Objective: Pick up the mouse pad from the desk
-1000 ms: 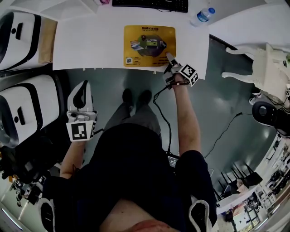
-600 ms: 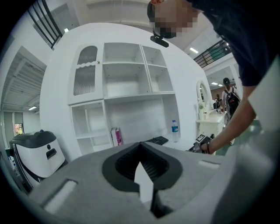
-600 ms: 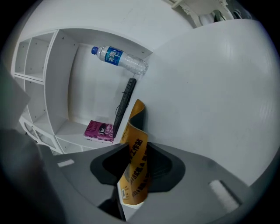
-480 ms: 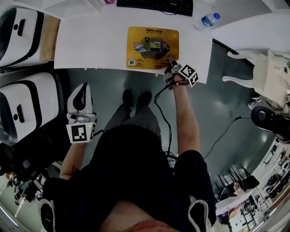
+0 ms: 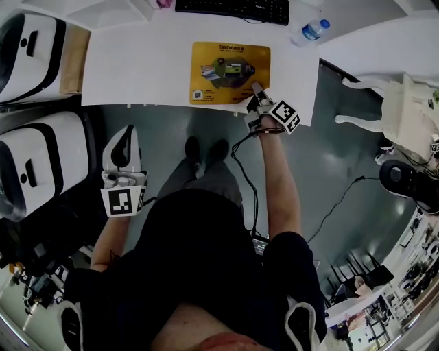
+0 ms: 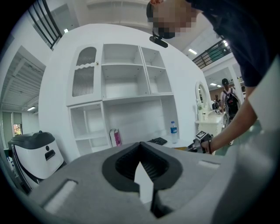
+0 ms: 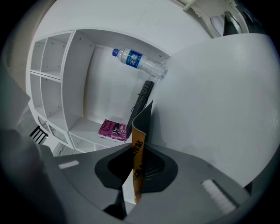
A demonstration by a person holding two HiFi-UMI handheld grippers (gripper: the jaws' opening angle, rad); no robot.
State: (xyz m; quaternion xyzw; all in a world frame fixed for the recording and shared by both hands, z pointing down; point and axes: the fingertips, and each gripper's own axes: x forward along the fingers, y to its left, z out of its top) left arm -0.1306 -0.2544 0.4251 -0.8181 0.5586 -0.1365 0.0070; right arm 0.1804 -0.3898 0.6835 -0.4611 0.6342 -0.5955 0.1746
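As the pad (image 7: 139,144) looks thin, light and floppy, R tongs (image 7: 133,183) pinch its near edge, which sags beyond the jaws; L tongs (image 6: 143,183) closed, empty.

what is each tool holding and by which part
Right tool: the yellow mouse pad, pinched at its near right corner. Left tool: nothing.

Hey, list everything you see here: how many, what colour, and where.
mouse pad: one, yellow, desk's near edge
desk: one, white, ahead of the person
keyboard: one, black, desk's far edge
water bottle: one, clear with blue cap, desk's far right
book: one, pink, low shelf compartment
shelf unit: one, white, behind the desk
machines: two, white and black, left of the desk
left gripper: grey, shut, empty, below desk
right gripper: grey, shut on the mouse pad's near right corner
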